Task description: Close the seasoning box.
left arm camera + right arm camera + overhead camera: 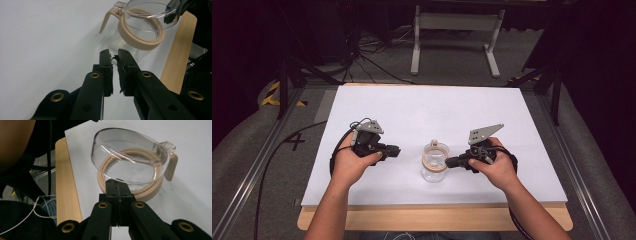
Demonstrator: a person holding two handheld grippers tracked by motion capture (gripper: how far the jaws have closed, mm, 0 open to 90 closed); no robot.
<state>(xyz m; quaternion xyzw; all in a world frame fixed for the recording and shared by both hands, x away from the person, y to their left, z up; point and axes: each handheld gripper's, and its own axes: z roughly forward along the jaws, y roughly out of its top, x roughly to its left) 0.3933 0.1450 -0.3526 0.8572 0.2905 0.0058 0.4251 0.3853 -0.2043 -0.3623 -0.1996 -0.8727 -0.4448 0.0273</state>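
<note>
a dark "4" is marked on the grey floor left of the table.

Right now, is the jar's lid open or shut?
Open. The clear lid is tilted up off the jar's tan rim, hinged at one side; the right gripper is at its raised edge.

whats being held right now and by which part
The right tool pinches the near edge of the clear lid on the glass jar. The left tool holds nothing.
</note>
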